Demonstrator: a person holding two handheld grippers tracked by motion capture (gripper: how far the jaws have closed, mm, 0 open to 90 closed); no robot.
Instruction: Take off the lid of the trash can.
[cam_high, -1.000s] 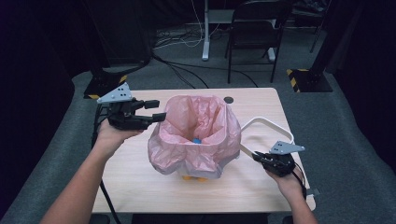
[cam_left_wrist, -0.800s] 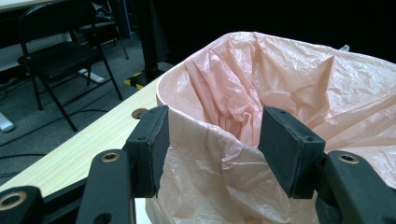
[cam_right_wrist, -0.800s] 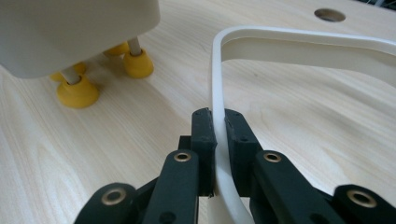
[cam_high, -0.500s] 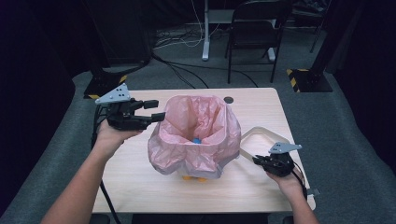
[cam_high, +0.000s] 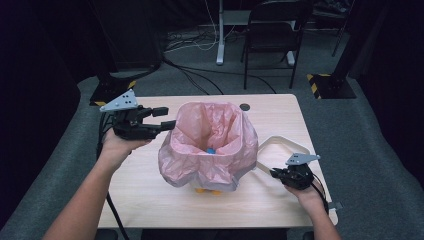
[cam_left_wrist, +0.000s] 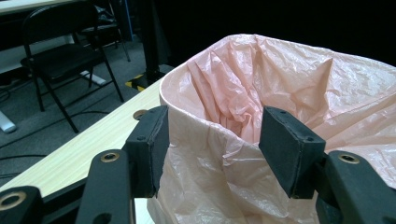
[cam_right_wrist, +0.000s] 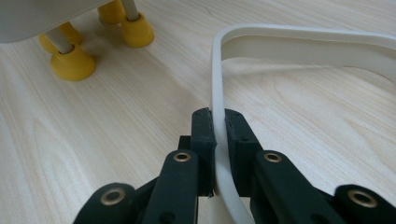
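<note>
Dark floor, a folding chair (cam_high: 272, 37) and loose cables ring the pale wooden table (cam_high: 150, 195), where the work is fitting a pink bag (cam_high: 210, 145) into a small bin at mid-table. On the right gripper (cam_high: 276, 173) the pads (cam_right_wrist: 205, 133) are pressed together on the thin white ring (cam_right_wrist: 218, 84) — a flat rounded frame lying on the wood beside the bin's yellow feet (cam_right_wrist: 74, 63). Against the frames of a second ago, that hand has edged slightly toward the near edge, ring in its grip, so the frame looks freshly taken up and, I judge, is meant for the bin's rim. The left gripper (cam_high: 167, 118) has not budged — its fingers (cam_left_wrist: 149, 144) stand spread, straddling the folded-over bag edge at the rim without pinching it.
</note>
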